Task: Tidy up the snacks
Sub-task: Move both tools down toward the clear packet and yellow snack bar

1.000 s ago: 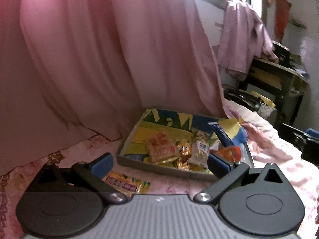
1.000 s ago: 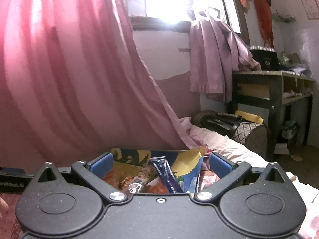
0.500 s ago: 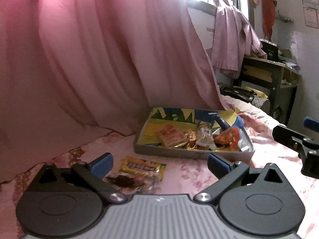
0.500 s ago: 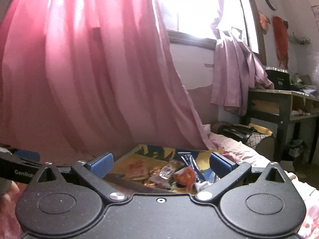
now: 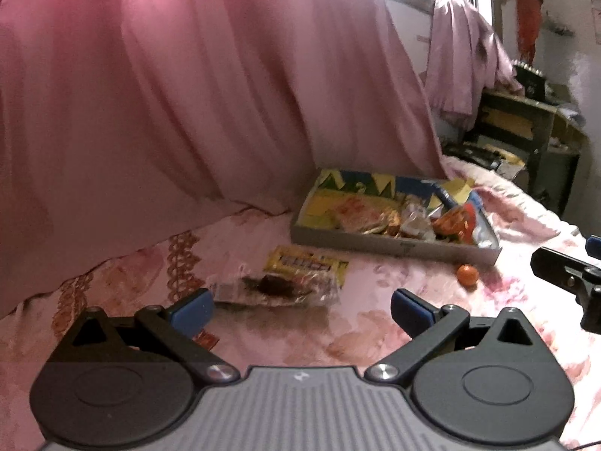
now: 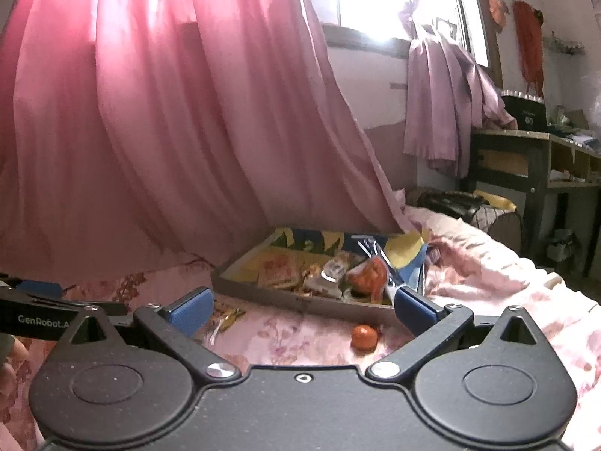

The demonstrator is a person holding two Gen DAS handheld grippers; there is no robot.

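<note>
Both tools spread, empty, above the bed.
Left tool (image 5: 300, 306): straddle the clear packet (image 5: 276, 288) low; right tool (image 6: 300, 307): orange ball (image 6: 363, 337).

In the left wrist view, the clear packet (image 5: 276, 290) lying just ahead of the fingers is blurred, and the dark thing inside it cannot be identified. The print on the yellow packet (image 5: 306, 263) just beyond it is too smeared to read. A small red wrapper (image 5: 206, 339) is mostly hidden behind the left-hand finger. The right gripper (image 5: 567, 282) is cut off by the picture's right edge. In the right wrist view, the snacks (image 6: 326, 274) heaped in the tray (image 6: 300, 302) ahead overlap, their labels unreadable.
</note>
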